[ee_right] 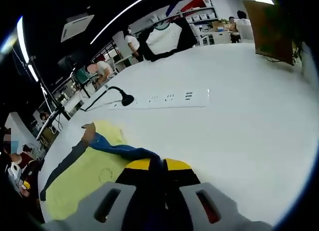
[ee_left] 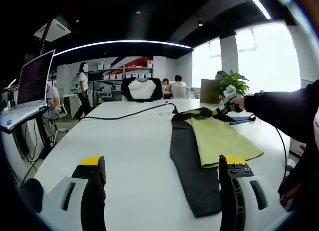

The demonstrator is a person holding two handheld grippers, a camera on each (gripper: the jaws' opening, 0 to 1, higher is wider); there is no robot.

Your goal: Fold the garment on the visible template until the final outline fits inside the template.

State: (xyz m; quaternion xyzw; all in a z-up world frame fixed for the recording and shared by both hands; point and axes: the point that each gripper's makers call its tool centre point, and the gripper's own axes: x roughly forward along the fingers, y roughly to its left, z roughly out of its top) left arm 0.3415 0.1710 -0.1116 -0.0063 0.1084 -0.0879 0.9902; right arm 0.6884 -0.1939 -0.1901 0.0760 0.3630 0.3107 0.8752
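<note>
Garment (ee_left: 212, 141), yellow-green with a dark grey sleeve and blue trim, lies partly folded on the white counter (ee_left: 134, 156) at centre right of the left gripper view. Right tongs (ee_right: 157, 167) are closed on its blue edge at the frame's bottom; left tongs (ee_left: 162, 178) stand wide apart, holding nothing. No writing is readable.

No words, brands or numbers can be read anywhere. The monitor (ee_left: 35, 77) shows rows of text — too small and blurred to make out. The yellow shirt (ee_right: 92, 177) carries a faint round mark, not legible. The power strip (ee_right: 169, 98) has small dark marks on it — sockets or symbols, it cannot be told which.
</note>
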